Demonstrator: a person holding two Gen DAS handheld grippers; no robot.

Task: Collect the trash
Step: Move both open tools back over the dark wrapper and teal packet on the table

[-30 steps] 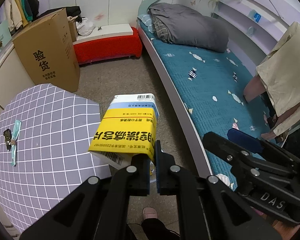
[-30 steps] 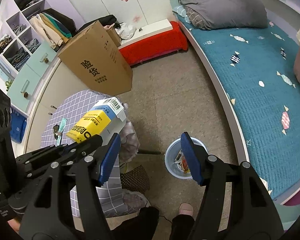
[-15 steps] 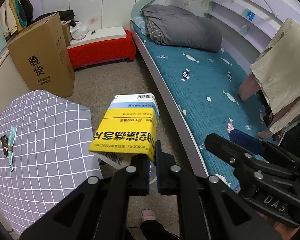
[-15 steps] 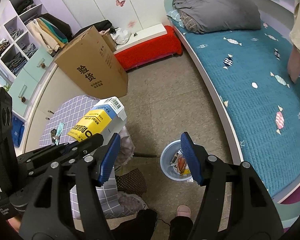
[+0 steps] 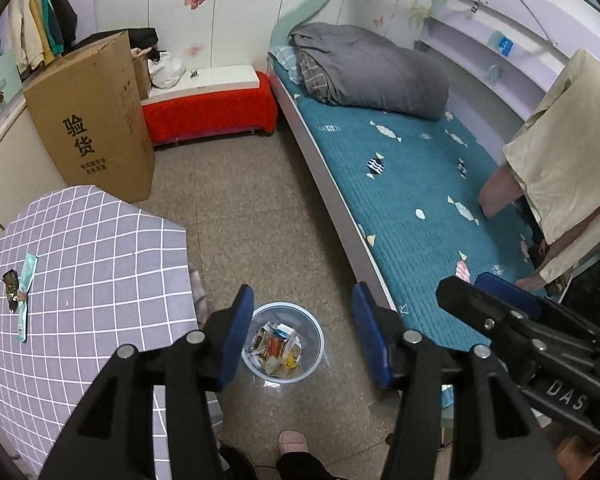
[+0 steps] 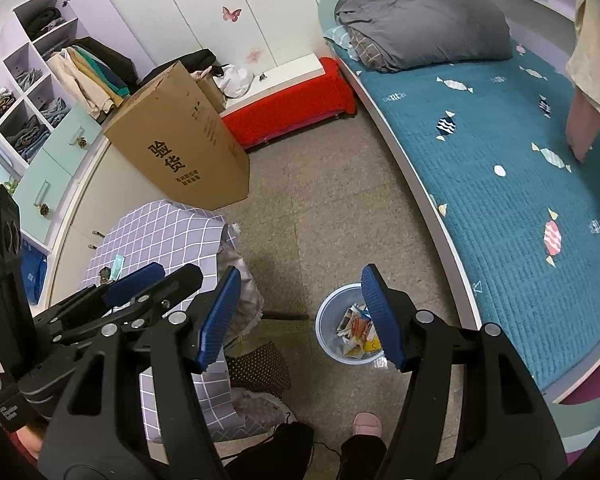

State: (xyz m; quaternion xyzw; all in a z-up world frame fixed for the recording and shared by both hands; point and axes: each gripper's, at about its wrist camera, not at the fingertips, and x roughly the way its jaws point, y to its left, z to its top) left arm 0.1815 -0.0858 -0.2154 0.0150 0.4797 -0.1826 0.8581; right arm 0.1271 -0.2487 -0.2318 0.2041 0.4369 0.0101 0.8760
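A round light-blue trash bin [image 5: 314, 346] stands on the floor, holding several crumpled wrappers and cartons; it also shows in the right wrist view [image 6: 327, 336]. My left gripper [image 5: 302, 336] is open and empty, directly above the bin. My right gripper [image 6: 300, 318] is open and empty, just left of the bin in its view. A teal wrapper [image 5: 25, 292] and a dark scrap [image 5: 12, 286] lie on the checked tablecloth [image 5: 100, 264] at the left.
A tall cardboard box [image 5: 96, 120] stands on the floor behind the table. A red bench [image 5: 208, 112] is at the back wall. A bed with a teal cover [image 5: 412, 184] runs along the right. The person's slipper [image 5: 293, 442] is near the bin.
My left gripper was shut on a yellow and white carton; it has opened, the carton is gone from it, and the bin below shows. The right gripper stays open.
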